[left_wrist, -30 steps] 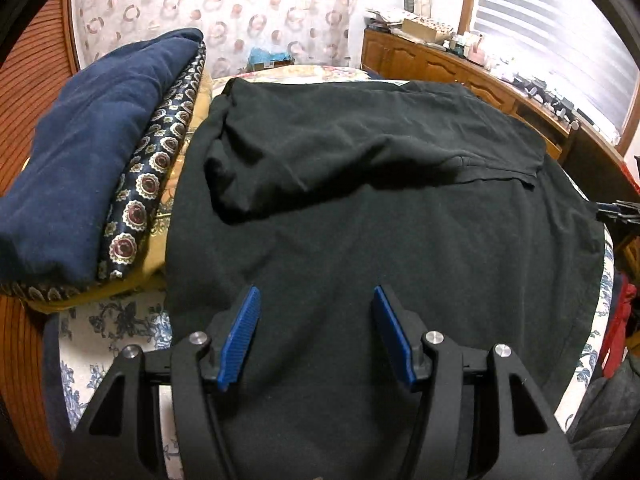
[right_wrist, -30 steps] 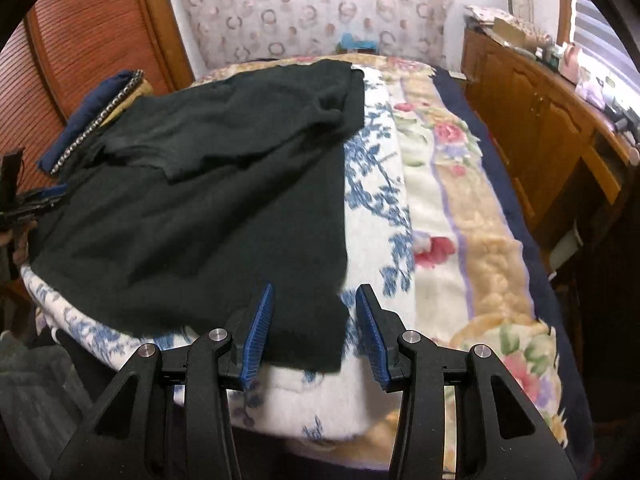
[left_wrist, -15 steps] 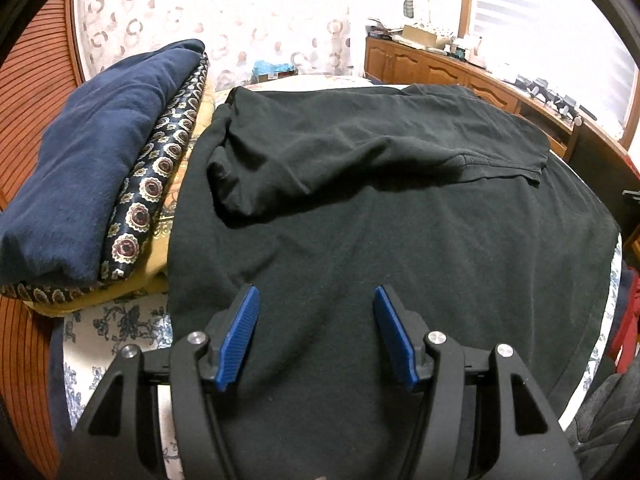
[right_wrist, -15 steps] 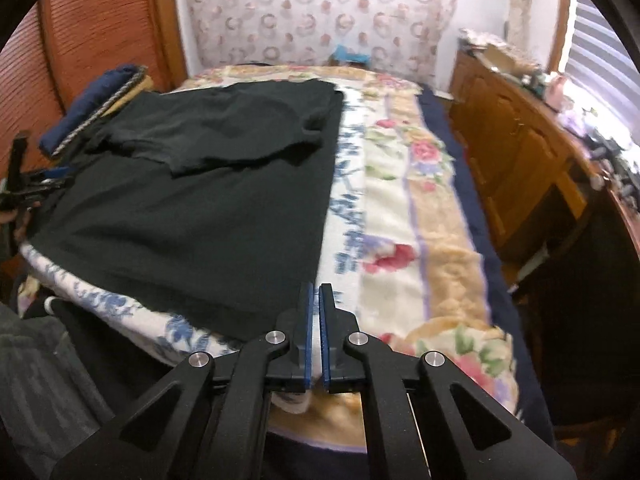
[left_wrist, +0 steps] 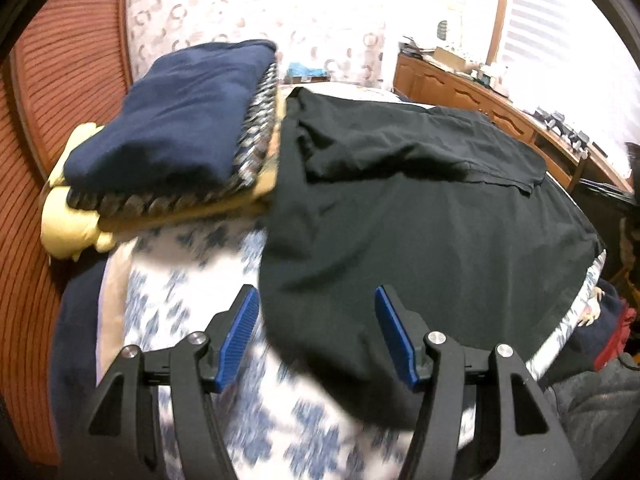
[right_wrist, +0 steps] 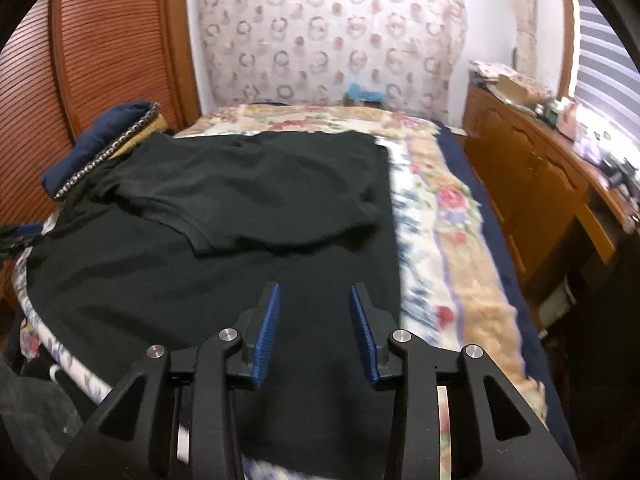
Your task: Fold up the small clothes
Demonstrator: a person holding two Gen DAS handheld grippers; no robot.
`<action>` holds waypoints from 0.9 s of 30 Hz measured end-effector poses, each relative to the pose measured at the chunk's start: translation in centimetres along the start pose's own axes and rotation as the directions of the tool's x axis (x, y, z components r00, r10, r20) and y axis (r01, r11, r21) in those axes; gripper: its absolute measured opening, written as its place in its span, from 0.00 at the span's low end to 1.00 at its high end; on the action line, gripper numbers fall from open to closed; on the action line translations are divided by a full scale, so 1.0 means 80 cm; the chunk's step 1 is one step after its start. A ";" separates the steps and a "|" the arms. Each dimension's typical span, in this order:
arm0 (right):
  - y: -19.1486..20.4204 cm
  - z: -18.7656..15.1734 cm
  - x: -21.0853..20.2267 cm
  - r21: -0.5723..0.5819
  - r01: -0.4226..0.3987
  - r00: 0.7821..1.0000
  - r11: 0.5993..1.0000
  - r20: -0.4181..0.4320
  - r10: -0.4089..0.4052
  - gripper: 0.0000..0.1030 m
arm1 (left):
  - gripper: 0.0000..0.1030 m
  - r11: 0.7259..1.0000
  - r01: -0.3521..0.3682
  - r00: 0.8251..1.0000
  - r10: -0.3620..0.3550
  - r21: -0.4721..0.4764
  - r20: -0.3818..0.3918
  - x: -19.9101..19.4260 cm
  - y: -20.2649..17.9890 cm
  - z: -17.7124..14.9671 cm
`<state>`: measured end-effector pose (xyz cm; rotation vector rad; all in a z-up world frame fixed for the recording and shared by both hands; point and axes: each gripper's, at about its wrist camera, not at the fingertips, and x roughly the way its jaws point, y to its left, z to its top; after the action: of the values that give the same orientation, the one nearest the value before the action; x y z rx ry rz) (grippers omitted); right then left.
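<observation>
A black T-shirt lies spread on the flowered bed, its far part folded back over the body. My left gripper hovers open above the shirt's near left corner, and nothing sits between its blue pads. My right gripper hangs over the shirt's near right area, close to its right edge. Its jaws are opening and hold nothing. The other gripper shows as a dark shape at the left edge of the right wrist view.
A stack of folded clothes, navy on top, patterned and yellow below, sits at the shirt's left. The flowered blanket lies bare on the right. A wooden dresser with clutter runs along the right wall, and a slatted wooden door stands at the left.
My left gripper has slid left to the shirt's near left corner. My right gripper closed to shut, then reopened, and moved left from the shirt's right edge to above the cloth.
</observation>
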<state>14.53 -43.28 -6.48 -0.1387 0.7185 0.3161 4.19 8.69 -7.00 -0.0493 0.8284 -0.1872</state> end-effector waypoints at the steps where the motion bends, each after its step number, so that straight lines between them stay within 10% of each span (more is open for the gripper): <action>1: 0.007 0.005 0.010 -0.006 -0.007 1.000 1.000 -0.003 0.007 0.35 | 0.58 1.000 0.002 1.000 -0.002 -0.008 -0.002 -0.002 0.002 -0.005; 9: 0.036 0.016 0.073 -0.054 0.006 0.999 0.999 -0.050 -0.008 0.35 | 0.49 0.997 0.046 0.999 -0.048 -0.062 -0.023 0.003 0.012 -0.025; 14: 0.028 0.006 0.092 -0.042 0.007 0.996 0.999 -0.088 -0.011 0.36 | 0.08 0.997 0.064 0.998 -0.064 -0.047 -0.014 0.006 -0.001 -0.020; 23: 0.027 0.003 0.090 -0.047 0.008 0.997 0.999 -0.081 -0.012 0.37 | 0.06 0.996 -0.084 0.992 0.084 -0.007 0.092 -0.084 -0.015 0.004; 27: 0.025 0.005 0.092 -0.036 -0.002 0.997 0.999 -0.082 -0.001 0.37 | 0.21 0.994 -0.109 0.990 0.109 -0.009 0.095 -0.094 -0.009 0.011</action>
<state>19.30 -39.57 -11.12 -0.1866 0.7945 0.3254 -0.22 9.38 -0.82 -0.0161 0.7342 -0.0799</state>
